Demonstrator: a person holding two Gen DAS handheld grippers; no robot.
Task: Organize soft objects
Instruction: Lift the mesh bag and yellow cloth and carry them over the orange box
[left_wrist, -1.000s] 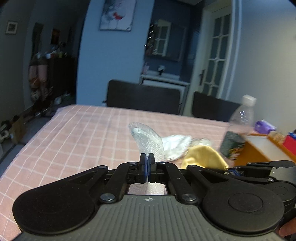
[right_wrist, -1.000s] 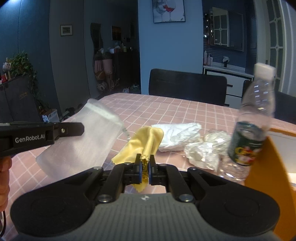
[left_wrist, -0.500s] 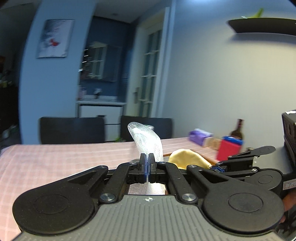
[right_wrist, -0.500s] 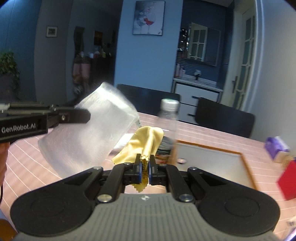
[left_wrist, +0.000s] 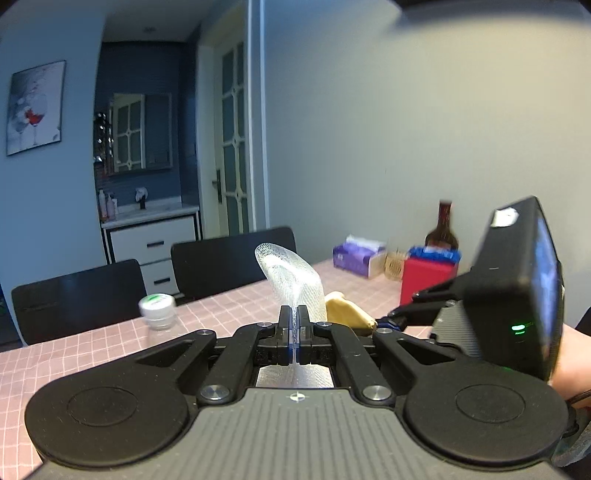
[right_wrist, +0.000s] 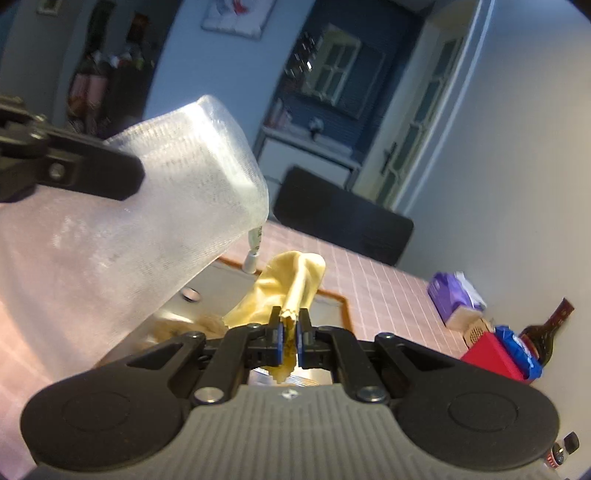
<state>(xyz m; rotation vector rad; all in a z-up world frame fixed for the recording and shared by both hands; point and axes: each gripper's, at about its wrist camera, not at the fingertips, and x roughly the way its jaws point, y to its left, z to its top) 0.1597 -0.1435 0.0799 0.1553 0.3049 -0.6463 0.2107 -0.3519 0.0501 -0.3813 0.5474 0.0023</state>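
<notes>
The left claw (left_wrist: 294, 325) is pinched tight on a white mesh bag (left_wrist: 291, 278), which rises from between its fingers above the pink checked table (left_wrist: 92, 350). The right claw (right_wrist: 289, 330) clamps a yellow cloth (right_wrist: 295, 284), which sticks out forward over an orange-rimmed tray (right_wrist: 334, 295), just beside the mesh bag.
</notes>
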